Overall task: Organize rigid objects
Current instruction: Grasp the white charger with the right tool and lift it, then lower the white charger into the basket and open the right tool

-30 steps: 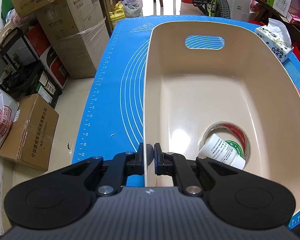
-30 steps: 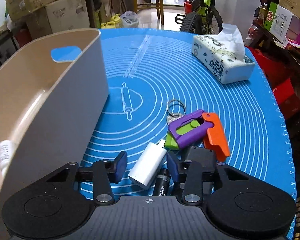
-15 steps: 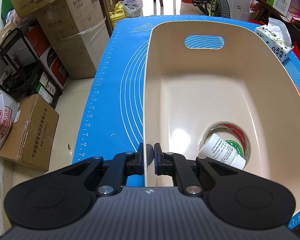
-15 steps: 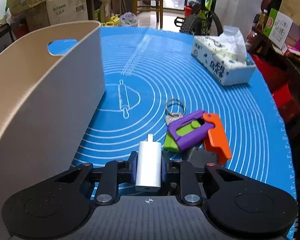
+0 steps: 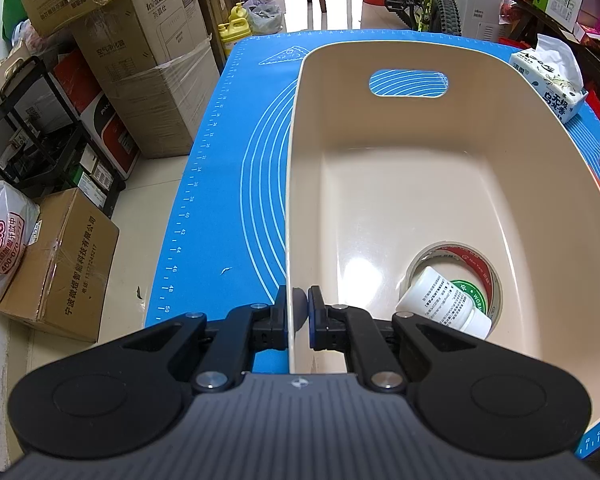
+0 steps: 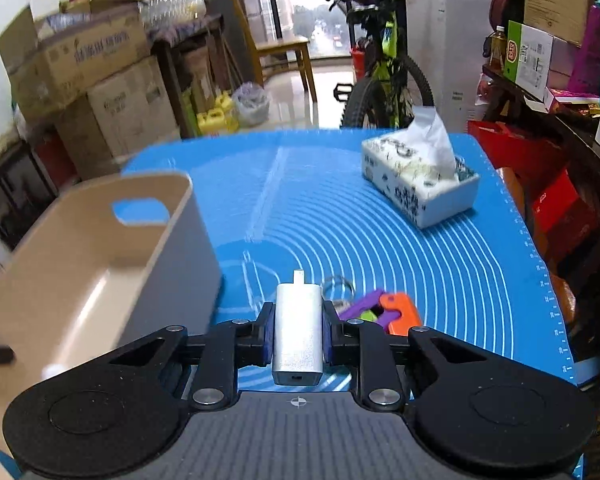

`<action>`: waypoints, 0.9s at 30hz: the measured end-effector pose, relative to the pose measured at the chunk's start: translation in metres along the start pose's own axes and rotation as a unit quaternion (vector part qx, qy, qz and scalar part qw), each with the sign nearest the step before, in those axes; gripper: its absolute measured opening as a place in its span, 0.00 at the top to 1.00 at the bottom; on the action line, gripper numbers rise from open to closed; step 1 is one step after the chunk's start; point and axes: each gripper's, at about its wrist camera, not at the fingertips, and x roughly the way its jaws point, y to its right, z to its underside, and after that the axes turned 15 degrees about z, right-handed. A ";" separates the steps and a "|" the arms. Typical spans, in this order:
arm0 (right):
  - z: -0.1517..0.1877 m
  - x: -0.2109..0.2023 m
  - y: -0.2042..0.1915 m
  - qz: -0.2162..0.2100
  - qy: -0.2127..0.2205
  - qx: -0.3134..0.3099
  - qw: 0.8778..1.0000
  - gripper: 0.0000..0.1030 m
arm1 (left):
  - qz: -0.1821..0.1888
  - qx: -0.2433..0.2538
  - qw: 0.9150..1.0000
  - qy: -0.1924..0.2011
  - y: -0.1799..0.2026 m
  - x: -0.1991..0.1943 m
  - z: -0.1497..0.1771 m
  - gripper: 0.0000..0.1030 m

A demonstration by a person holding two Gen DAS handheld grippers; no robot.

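My left gripper [image 5: 298,312] is shut on the near left rim of the beige bin [image 5: 420,184]. Inside the bin lie a roll of tape [image 5: 476,264] and a white bottle [image 5: 444,304] resting in its hole. My right gripper [image 6: 298,330] is shut on a white charger [image 6: 298,332] and holds it above the blue mat, to the right of the bin [image 6: 100,264]. On the mat below it lie a purple and green toy [image 6: 360,308], an orange piece [image 6: 400,312] and a key ring [image 6: 338,284], all partly hidden by the gripper.
A tissue box [image 6: 420,184] stands at the far right of the blue mat [image 6: 380,232]; it also shows in the left wrist view [image 5: 548,88]. Cardboard boxes [image 5: 140,80] and a black rack [image 5: 40,128] stand on the floor left of the table. A bicycle [image 6: 384,64] stands behind it.
My right gripper closed on the white charger and lifted it up off the mat; the view now looks higher across the room. My left gripper stayed on the bin rim.
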 end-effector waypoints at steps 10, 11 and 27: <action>-0.013 -0.033 -0.012 -0.032 0.053 -0.003 0.998 0.69 | 0.000 -0.001 1.000 0.000 -0.002 -0.001 0.001 0.90; -0.014 -0.036 -0.017 -0.037 0.056 -0.004 0.998 0.69 | 0.000 -0.001 1.000 0.000 -0.002 -0.001 0.001 0.90; -0.005 -0.039 -0.117 -0.094 0.054 -0.105 0.989 0.69 | -0.001 0.000 1.000 0.000 -0.004 -0.001 0.002 0.90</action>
